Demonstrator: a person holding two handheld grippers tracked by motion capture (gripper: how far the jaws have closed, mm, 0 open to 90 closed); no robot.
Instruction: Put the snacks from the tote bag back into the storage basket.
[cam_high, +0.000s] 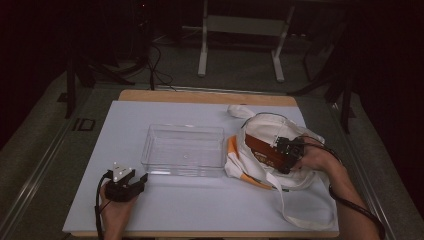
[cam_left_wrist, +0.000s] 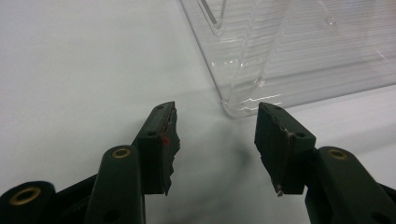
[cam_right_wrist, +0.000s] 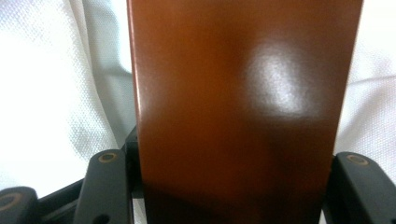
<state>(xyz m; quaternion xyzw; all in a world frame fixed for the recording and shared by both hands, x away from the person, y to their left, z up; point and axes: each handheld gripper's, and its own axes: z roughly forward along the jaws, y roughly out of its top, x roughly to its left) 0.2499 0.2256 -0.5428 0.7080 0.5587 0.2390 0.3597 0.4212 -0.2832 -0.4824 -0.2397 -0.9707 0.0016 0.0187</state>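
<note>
A brown box (cam_high: 264, 150) lying in a white cloth bag (cam_high: 280, 197) on the white bench (cam_high: 120, 125) is clamped by the right hand-held gripper (cam_high: 290, 155). The left hand-held gripper (cam_left_wrist: 215, 140) is held open and empty beside a clear plastic bin (cam_high: 183, 149). Grey carpet (cam_high: 235, 75) and a dark room are seen beyond.

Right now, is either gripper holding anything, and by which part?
The right gripper grips the brown box across its sides at the near end, inside the white tote bag. The left gripper is open, holding nothing.
</note>
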